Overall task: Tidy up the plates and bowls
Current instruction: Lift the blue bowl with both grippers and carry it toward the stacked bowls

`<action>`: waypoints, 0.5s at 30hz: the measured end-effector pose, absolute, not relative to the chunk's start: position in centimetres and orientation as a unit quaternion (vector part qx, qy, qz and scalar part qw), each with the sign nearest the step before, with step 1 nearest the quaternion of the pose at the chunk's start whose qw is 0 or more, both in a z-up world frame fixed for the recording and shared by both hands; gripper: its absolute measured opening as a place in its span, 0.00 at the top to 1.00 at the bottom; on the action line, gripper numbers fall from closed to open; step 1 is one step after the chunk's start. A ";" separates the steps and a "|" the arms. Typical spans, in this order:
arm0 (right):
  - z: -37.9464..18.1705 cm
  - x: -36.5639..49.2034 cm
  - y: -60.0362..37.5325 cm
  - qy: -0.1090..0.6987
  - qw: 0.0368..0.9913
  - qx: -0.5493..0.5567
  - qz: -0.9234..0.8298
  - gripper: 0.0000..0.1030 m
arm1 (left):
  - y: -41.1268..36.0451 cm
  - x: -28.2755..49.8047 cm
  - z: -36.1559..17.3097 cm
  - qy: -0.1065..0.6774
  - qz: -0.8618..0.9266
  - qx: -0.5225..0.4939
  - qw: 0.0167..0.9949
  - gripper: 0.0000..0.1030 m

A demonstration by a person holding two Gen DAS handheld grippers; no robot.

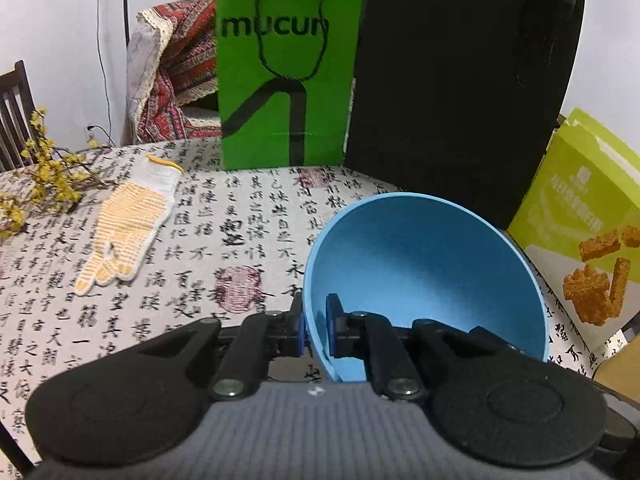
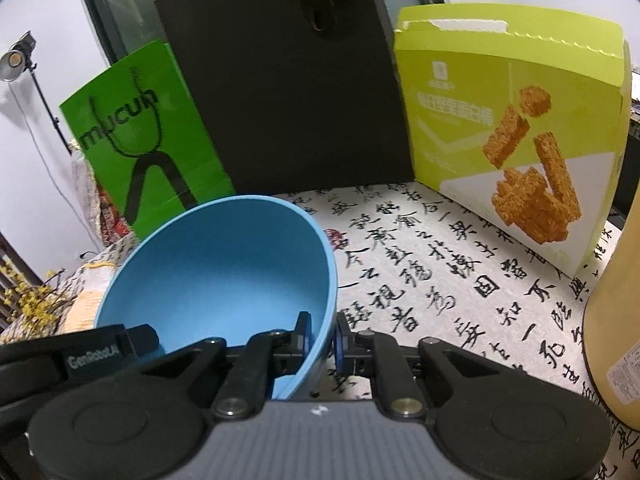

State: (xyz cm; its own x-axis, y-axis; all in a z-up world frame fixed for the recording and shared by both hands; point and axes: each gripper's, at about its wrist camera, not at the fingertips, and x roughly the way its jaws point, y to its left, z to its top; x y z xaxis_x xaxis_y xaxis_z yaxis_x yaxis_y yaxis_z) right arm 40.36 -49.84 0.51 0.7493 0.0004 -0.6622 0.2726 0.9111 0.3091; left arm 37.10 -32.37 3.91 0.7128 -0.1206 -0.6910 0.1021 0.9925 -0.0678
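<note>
Since each claw, left claw [image 1: 314, 330] and right claw [image 2: 322, 334], pinches an opposite rim of the blue bowl [image 1: 424, 276], both should move together, level, above the worktop [image 1: 240, 240].

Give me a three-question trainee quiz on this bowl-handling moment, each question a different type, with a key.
1. True or false: both the left gripper and the right gripper are clamped on the rim of the blue bowl.
2. Multiple choice: what lies flat on the tablecloth to the left of the bowl in the left wrist view? A) a spoon B) a knitted glove C) a plate
3. Fill in: standing between the green bag and the yellow-green snack box is a ____ bag.

Key: 1 true; 2 B; 3 black.
</note>
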 end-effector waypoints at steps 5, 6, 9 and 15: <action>1.7 40.0 -48.7 0.343 0.918 0.188 -0.067 0.90 | -31.2 36.1 5.0 0.369 -0.055 -0.017 0.928 0.90; 2.0 39.9 -48.5 0.343 0.918 0.186 -0.067 0.90 | -31.0 35.8 5.2 0.368 -0.055 -0.018 0.928 0.90; 2.8 39.3 -48.2 0.341 0.919 0.185 -0.068 0.90 | -30.4 35.1 5.8 0.367 -0.058 -0.022 0.928 0.90; 3.5 37.6 -47.3 0.340 0.921 0.178 -0.070 0.90 | -29.5 33.6 6.3 0.365 -0.057 -0.025 0.929 0.90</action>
State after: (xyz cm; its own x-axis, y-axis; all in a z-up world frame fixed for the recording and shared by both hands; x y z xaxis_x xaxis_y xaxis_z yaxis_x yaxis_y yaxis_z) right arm 37.62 -47.30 3.47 0.7588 -0.0074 -0.6513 0.2495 0.9270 0.2802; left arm 33.58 -29.48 6.31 0.7271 -0.1251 -0.6750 0.0884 0.9921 -0.0887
